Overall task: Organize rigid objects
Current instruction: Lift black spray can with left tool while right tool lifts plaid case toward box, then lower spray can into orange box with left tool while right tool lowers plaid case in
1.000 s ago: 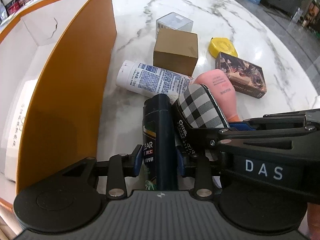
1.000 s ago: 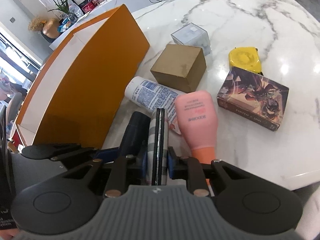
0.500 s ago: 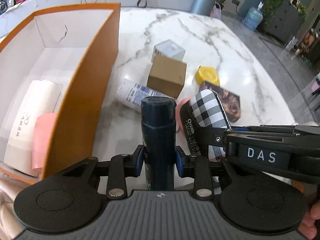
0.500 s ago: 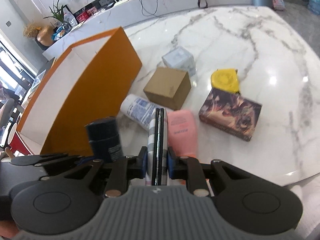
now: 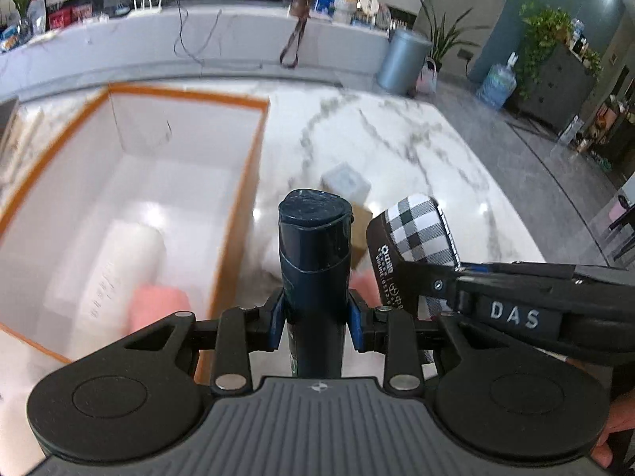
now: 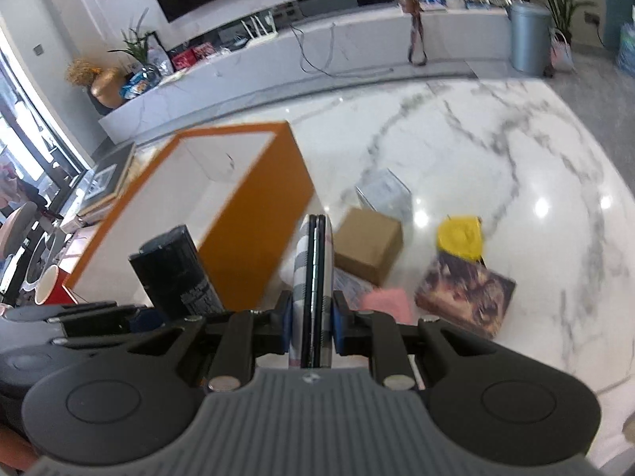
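Left wrist view: left gripper (image 5: 315, 319) clamped on a dark navy plastic shampoo bottle (image 5: 315, 254), blue pads tight on both flanks. Bottle's long axis runs straight out along the fingers, flat base end pointing away from the camera, cap end hidden under the gripper body. It hangs in the air just right of the orange-walled, white-lined open cardboard box (image 5: 246, 198), above the white marble table (image 5: 397, 139). To its right, the right gripper (image 6: 313, 323) enters side-on with "DAS" lettering, jaws closed on a flat black-and-white checked case (image 5: 420, 230); here its broad checked face shows.

Right wrist view: same checked case seen edge-on, a thin slab with a dark seam down the middle, long axis along the fingers, pinched between the blue pads. Shampoo bottle sits lower left with its label side visible, beside the box's outer orange wall.

Only the left view shows the box's contents: a white cylindrical roll (image 5: 119, 265) and a pink soft item (image 5: 158, 305), both blurred. Only the right view shows the table items clearly: plain brown cardboard cube (image 6: 369, 250), clear plastic box (image 6: 385, 194), yellow round container (image 6: 460, 236) touching a dark illustrated rectangular box (image 6: 464, 299), and a pink tube (image 6: 387, 303) near the gripper.
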A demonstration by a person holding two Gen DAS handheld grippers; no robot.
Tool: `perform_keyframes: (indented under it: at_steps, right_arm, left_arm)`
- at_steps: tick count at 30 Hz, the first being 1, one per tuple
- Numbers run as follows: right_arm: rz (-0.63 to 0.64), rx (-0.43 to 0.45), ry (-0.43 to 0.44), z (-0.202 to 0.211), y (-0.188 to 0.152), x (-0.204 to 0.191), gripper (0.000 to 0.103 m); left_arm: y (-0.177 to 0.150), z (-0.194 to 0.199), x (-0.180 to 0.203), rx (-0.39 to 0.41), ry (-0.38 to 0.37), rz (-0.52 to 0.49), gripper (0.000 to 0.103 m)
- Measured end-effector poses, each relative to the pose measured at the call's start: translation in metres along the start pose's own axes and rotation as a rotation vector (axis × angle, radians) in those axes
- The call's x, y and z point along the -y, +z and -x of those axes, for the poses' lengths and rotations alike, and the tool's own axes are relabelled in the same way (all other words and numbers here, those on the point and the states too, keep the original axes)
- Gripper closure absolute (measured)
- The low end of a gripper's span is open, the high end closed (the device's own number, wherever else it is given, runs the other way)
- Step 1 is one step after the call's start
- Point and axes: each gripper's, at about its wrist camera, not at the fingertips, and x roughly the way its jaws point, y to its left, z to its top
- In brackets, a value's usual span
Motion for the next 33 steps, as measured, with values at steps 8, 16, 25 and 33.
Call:
perform_keyframes:
  at_steps: [8,16,25,33]
  right_arm:
    - [0.066,0.052,0.075,0.002,0.026,-0.047,0.085]
    - [0.102,0.053,0.146,-0.017,0.043,-0.091,0.085]
    - [0.123,-0.01,0.145,-0.058,0.048,-0.115,0.085]
    - [0.231,-0.063,0.076,-0.098,0.048,-0.132,0.085]
  left_arm:
    - [0.034,0.04,-0.026,0.083,0.043,-0.018,0.067]
    - [0.056,0.05,-0.055,0.081,0.155,-0.055,0.067]
    - [0.061,0.021,-0.091,-0.018,0.228,-0.075,0.067]
    - [0.061,-0.018,-0.112,-0.135,0.347,-0.191,0.067]
